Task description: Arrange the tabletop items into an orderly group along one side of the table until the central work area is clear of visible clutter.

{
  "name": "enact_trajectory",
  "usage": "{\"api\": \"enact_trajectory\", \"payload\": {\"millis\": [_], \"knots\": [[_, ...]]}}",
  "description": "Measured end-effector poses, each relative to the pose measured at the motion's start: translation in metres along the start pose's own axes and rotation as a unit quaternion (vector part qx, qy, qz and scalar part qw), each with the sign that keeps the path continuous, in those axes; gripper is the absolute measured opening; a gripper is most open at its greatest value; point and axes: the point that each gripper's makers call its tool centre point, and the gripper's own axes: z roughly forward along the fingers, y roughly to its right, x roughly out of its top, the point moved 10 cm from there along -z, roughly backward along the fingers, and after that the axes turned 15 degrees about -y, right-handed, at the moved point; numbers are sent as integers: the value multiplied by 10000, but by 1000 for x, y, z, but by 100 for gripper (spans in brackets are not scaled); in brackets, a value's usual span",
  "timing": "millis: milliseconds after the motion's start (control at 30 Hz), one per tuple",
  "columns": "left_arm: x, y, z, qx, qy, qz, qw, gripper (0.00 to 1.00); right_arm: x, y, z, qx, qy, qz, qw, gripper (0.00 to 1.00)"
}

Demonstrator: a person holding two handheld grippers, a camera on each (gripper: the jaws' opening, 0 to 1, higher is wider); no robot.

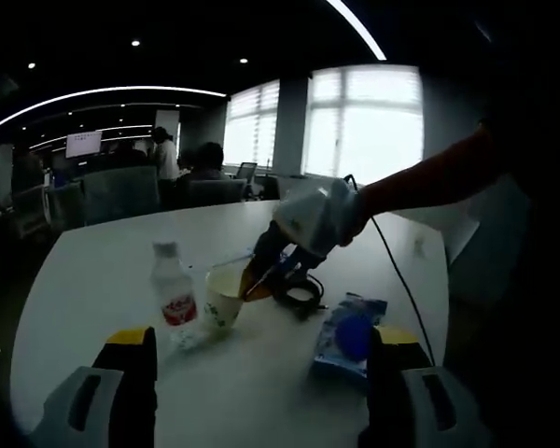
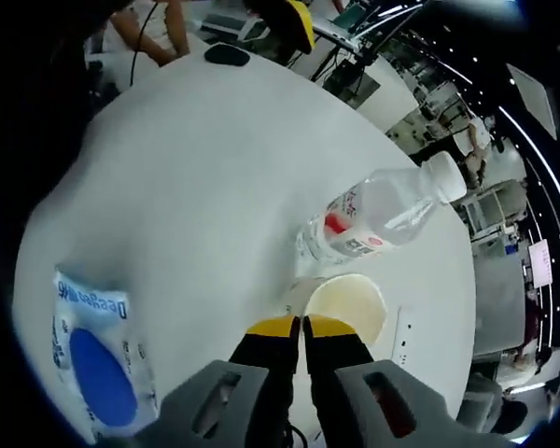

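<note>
- The left gripper (image 1: 261,359) has two black jaws with yellow tips, each set on a pale grey moulded base.
- The right gripper (image 2: 302,329) has black jaws with yellow tips and grey housings with dark slots.
- In the left gripper view, the right gripper (image 1: 261,277) has a white-grey body and a thin black cable (image 1: 397,275).
- The person wears an orange-red sleeve (image 1: 429,177).

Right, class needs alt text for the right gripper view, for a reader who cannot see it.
The right gripper, jaws together, pinches the rim of a paper cup on a white table. A plastic bottle stands just beyond the cup, and a blue wipes packet lies to the left.
</note>
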Motion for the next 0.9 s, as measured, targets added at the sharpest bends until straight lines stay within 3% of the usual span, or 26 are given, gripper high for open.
{"api": "enact_trajectory", "payload": {"millis": [700, 800, 900], "knots": [[-6, -5, -7, 74, 16, -67, 9999, 92, 13, 6, 1, -142, 198, 70, 9997, 3], [-6, -4, -7, 76, -19, -46, 10000, 92, 12, 7, -5, -174, 326, 333, 9988, 8], [-3, -3, -7, 76, -41, -24, 10000, 92, 10, 6, -14, -105, 446, 784, 9959, 22]]}}
